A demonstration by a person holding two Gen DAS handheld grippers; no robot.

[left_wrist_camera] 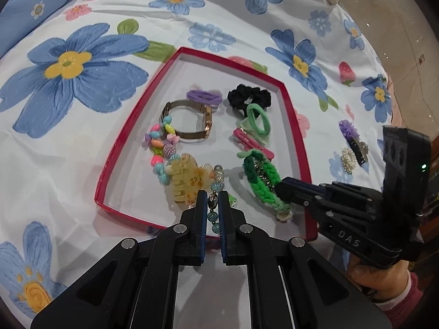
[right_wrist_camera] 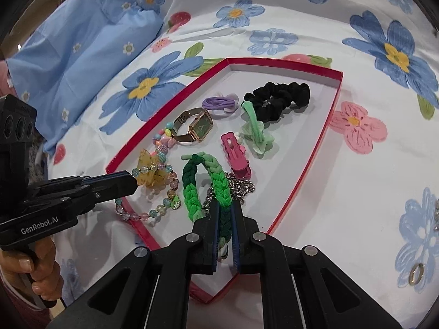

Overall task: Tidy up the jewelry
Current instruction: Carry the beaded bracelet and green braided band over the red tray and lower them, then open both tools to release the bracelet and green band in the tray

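Observation:
A red-rimmed tray [left_wrist_camera: 131, 131] [right_wrist_camera: 310, 170] lies on the floral sheet. It holds a watch [left_wrist_camera: 189, 120] [right_wrist_camera: 196, 127], a purple hair tie [left_wrist_camera: 203, 96], a black scrunchie [left_wrist_camera: 248, 96] [right_wrist_camera: 277, 96], a light green hair tie [right_wrist_camera: 255, 128], a pink clip [right_wrist_camera: 236, 153], a yellow claw clip [left_wrist_camera: 186, 182] [right_wrist_camera: 149, 172] and a candy bead bracelet [left_wrist_camera: 159, 148]. My left gripper [left_wrist_camera: 213, 204] [right_wrist_camera: 133, 182] is shut on a glass bead bracelet [left_wrist_camera: 216, 186] [right_wrist_camera: 153, 213] at the tray's near edge. My right gripper [right_wrist_camera: 225, 213] [left_wrist_camera: 278, 189] is shut on a green braided band [right_wrist_camera: 208, 183] [left_wrist_camera: 260, 181] lying over a silver chain [right_wrist_camera: 241, 187].
Outside the tray on the sheet lie a purple flower clip [left_wrist_camera: 349, 130], a pearl piece [left_wrist_camera: 348, 159] and a gold ring [right_wrist_camera: 415, 274]. A blue pillow [right_wrist_camera: 76, 63] lies at the far left. Bare floor [left_wrist_camera: 406, 27] shows beyond the bed's right edge.

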